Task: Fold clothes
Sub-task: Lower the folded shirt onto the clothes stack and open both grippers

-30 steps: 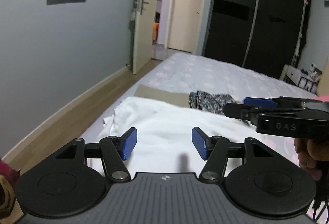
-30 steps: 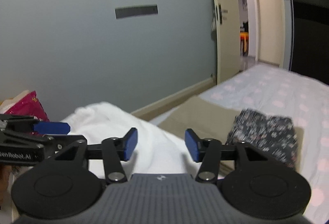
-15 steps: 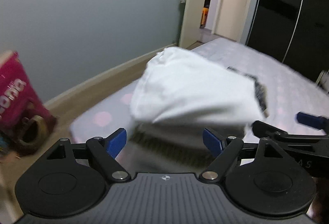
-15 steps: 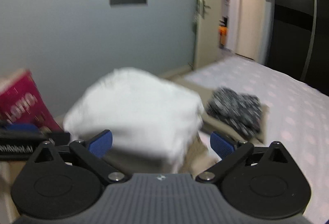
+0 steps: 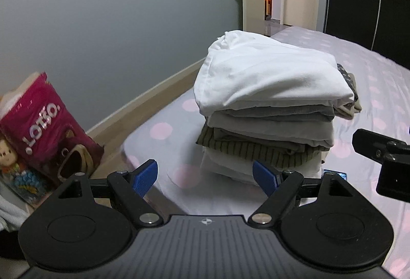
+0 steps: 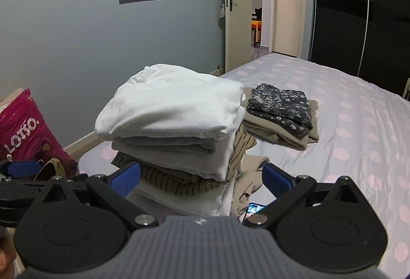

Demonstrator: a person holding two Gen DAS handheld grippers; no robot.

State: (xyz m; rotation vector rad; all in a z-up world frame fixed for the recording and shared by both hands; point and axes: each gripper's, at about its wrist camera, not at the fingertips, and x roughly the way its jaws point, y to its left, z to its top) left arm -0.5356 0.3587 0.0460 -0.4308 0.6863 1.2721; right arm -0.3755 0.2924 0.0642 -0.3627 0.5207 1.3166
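A stack of folded clothes [image 5: 266, 130] stands near the corner of the bed, with a folded white garment [image 5: 271, 76] on top. Under it lie grey, white and olive striped pieces. My left gripper [image 5: 205, 176] is open just short of the stack's base, nothing between its blue pads. My right gripper [image 6: 201, 180] is open too, wide, in front of the same stack [image 6: 179, 150], whose white top piece [image 6: 174, 107] lies free. The lower layers sit between and beyond its pads without being pinched.
A dark floral garment [image 6: 282, 104] lies folded on a beige one [image 6: 287, 135] further up the dotted bed [image 6: 358, 125]. A phone [image 6: 253, 209] lies beside the stack. A pink bag [image 5: 48, 125] stands on the floor at left. Black wardrobe [image 6: 358, 9] at right.
The white garment went from lying by the narrow jaws to resting on top of the stack. Both grippers' jaws spread wide and swung to face the stack.
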